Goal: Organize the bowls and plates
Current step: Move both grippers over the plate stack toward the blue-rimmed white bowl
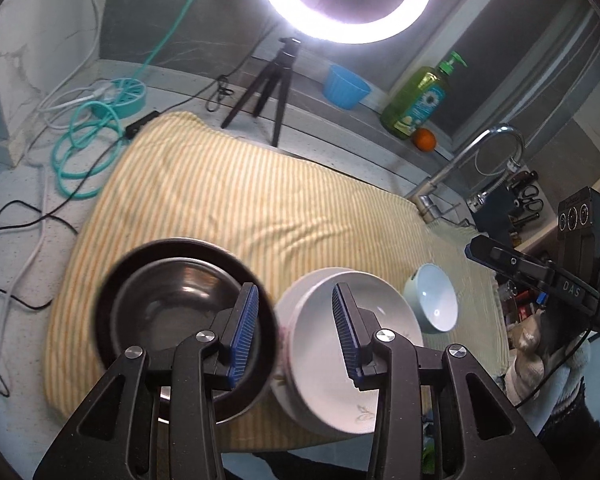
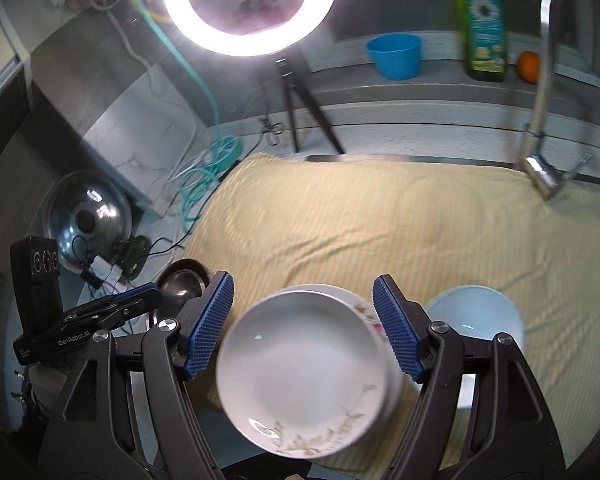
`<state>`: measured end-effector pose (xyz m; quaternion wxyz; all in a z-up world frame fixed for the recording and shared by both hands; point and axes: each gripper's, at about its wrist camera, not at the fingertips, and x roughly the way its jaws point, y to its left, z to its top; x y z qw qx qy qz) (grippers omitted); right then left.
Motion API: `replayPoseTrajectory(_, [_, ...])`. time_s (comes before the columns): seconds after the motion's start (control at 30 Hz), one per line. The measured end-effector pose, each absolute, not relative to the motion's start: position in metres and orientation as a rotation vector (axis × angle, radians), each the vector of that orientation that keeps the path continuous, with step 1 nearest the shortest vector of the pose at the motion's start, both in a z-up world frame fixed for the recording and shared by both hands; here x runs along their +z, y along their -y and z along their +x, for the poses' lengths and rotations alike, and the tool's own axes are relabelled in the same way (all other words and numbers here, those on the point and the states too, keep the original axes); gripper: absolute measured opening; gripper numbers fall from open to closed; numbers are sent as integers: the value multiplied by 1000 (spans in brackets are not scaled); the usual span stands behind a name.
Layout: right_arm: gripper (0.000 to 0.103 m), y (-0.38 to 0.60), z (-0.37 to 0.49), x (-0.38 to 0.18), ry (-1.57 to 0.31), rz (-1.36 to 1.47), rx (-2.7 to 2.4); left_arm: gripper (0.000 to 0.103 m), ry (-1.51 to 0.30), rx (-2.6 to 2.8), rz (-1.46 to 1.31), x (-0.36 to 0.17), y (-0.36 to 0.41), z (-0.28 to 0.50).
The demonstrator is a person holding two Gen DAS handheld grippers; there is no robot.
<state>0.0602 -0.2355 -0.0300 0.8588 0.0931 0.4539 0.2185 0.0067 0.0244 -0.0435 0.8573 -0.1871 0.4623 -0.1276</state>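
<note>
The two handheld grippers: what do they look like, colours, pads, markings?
Both are black plastic frames with silver pivot bolts. Each finger carries a ribbed blue pad. Left gripper, right gripper. Seen from the other side, each body carries a black camera box with three round lenses; white lettering reads GenRobot.AI on the left, DAS on the right.

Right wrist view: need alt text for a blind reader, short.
Open blue-padded right gripper hovers over white plates stacked on a yellow striped towel, jaws wide and holding nothing. A pale blue bowl sits to the right, a dark metal bowl to the left; a ring light glares above.
</note>
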Motion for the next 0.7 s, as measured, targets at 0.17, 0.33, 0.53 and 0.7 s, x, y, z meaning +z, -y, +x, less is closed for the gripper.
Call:
replayPoseTrajectory(0.17, [75, 287, 59, -32, -952, 240, 372, 37, -984, -323, -386, -47, 6, 13])
replayPoseTrajectory(0.33, [75, 331, 55, -44, -967, 271, 290, 37, -1001, -378, -379, -52, 38, 19])
replayPoseTrajectory(0.53, [75, 369, 47, -64, -994, 295, 236, 37, -1024, -446, -360, -60, 83, 28])
replayPoseTrajectory(0.7, [75, 385, 44, -82, -1026, 302, 219, 37, -1064, -495, -327, -72, 120, 38])
